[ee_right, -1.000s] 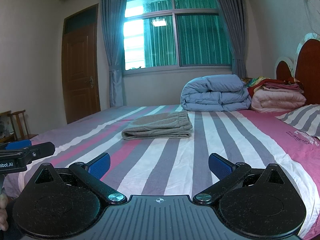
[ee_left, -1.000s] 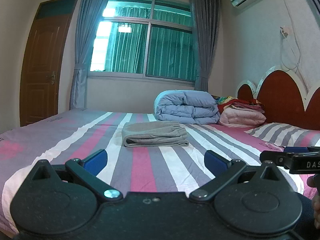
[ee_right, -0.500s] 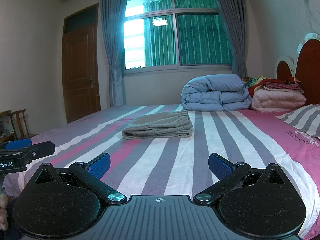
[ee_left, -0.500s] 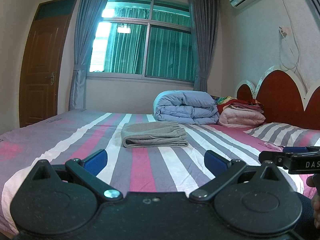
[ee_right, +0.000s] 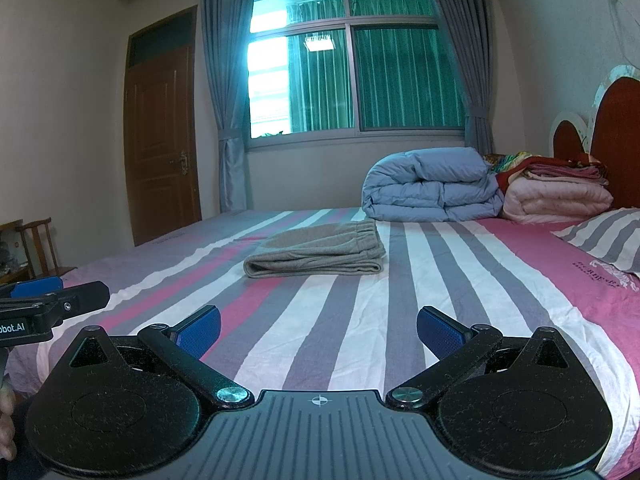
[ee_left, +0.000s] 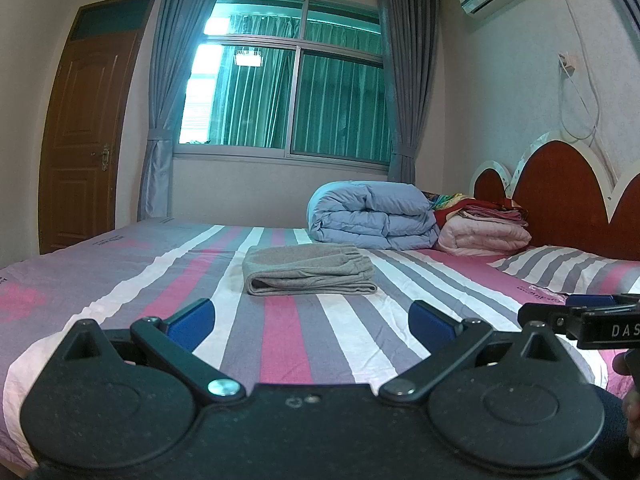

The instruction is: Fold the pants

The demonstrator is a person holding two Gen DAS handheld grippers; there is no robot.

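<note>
since the striped bed (ee_left: 120, 280) fills both views, everything is placed from it: the grey folded pants (ee_left: 308, 270) are laid on its middle stripes, long axis running across the bed, well apart from both tools and short of the blue duvet (ee_left: 372, 216). the left gripper (ee_left: 312, 316) and right gripper (ee_right: 318, 326) are held at the bed's near edge, jaws spread wide, nothing gripped; the pants are seen straight ahead of the left and slightly left of the right, so the left is judged marginally better lined up.

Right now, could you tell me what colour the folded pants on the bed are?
The folded pants are plain grey-beige, with no pattern; the right wrist view shows them best.
</note>
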